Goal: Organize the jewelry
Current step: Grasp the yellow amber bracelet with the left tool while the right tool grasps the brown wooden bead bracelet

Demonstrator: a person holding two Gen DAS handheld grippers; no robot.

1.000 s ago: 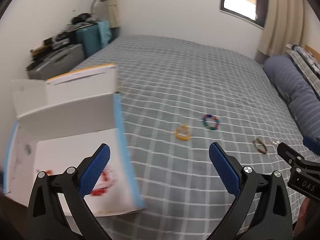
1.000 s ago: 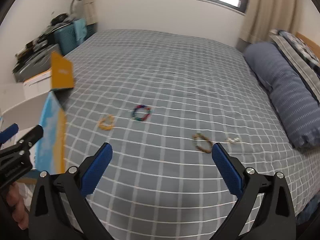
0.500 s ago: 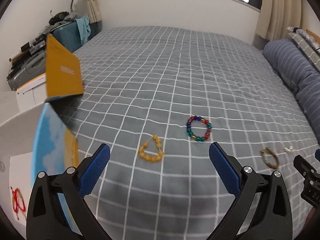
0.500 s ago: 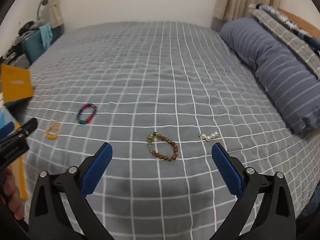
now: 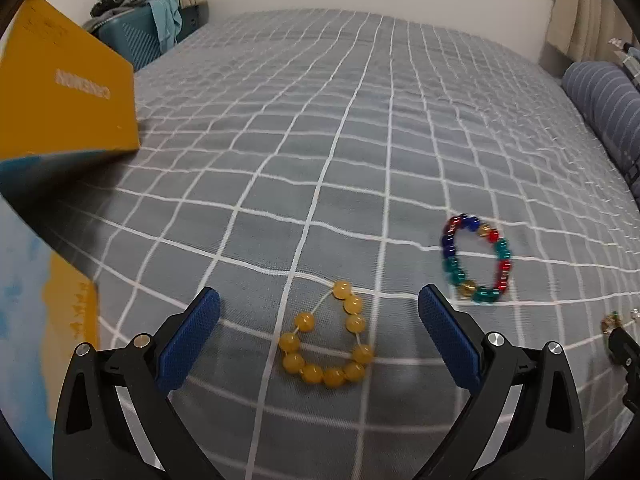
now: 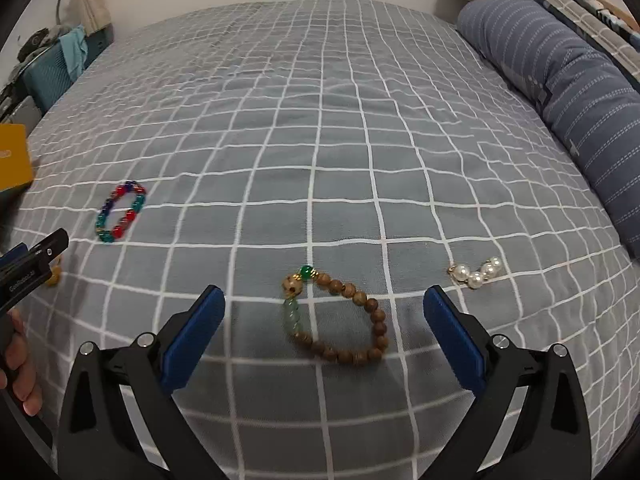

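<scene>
Between the blue pads of the left gripper (image 5: 319, 334), whose jaws stand wide and hold nothing, lies a yellow bead bracelet (image 5: 327, 342) on the bed (image 5: 360, 128). It looks light and floppy, its beads strung loosely on a thin cord with some cord bare near the top; I judge a pinch across the crowded bottom arc of beads safer than the bare string, since smooth round beads may squirt out of the pads. Likewise the right gripper (image 6: 324, 330) is spread wide and empty over a brown wooden bracelet (image 6: 340, 318) with a green bead and a pale jade piece; its stiffer ring should take a grip across one side. Just right of that sits a small pearl piece (image 6: 476, 273), tiny and probably slippery. Further off lies a multicoloured bead bracelet (image 5: 476, 260), apart from the others. A yellow and blue box (image 5: 60, 92) stands at the left edge. The grey checked bedspread is soft and will give under pressure. Beyond are a striped blue bolster (image 6: 560, 92), a teal case (image 5: 132, 40) and a white wall.
</scene>
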